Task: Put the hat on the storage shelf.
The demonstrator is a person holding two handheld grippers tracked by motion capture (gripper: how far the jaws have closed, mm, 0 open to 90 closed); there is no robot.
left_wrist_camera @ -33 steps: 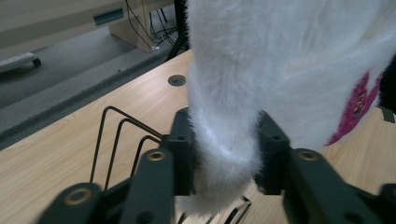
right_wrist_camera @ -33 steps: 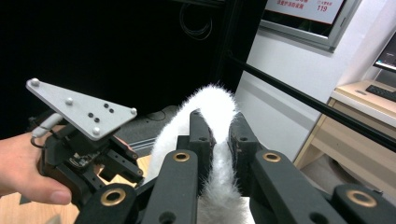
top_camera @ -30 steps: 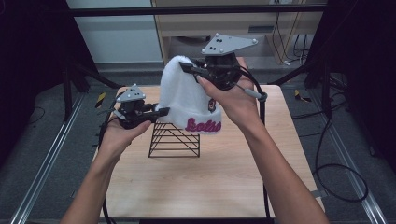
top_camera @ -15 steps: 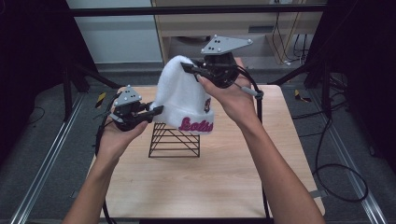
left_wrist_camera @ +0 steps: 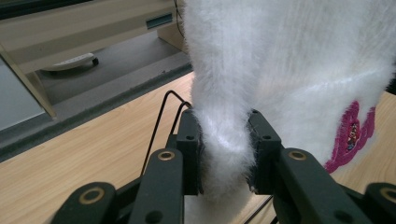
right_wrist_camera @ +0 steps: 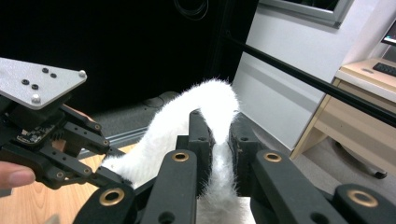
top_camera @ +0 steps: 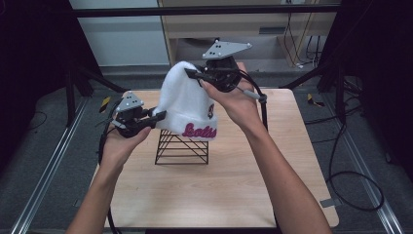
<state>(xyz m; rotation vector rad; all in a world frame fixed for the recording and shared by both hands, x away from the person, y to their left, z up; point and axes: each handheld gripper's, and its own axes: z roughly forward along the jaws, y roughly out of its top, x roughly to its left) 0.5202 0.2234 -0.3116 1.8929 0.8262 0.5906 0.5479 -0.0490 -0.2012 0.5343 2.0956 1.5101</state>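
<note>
1. Above the middle of the table point(top_camera: 234, 195) hangs a fluffy white hat point(top_camera: 187, 105), held up in the air by two tools.
2. Pink letters run along the hat's bottom band, and a small patch sits on its side.
3. Just under the hat stands a black wire rack point(top_camera: 181, 148). The hat's band looks to be right at the top of the rack, but whether they touch cannot be told.
4. On the left, the left tool point(top_camera: 158, 116) is closed on the hat's bottom edge. In the left gripper view, its two black jaws pinch a fold of the white fur between them.
5. Up higher, the right tool point(top_camera: 192, 74) is closed on the top of the hat. In the right gripper view, its jaws squeeze a thin strip of the white fur.
6. Each tool is held by one hand of a person, whose bare arms come in from the near edge of the table.
7. Black cables trail from both tools.
8. Beyond the table is a grey floor with a pale cabinet point(top_camera: 263, 24) at the back.
</note>
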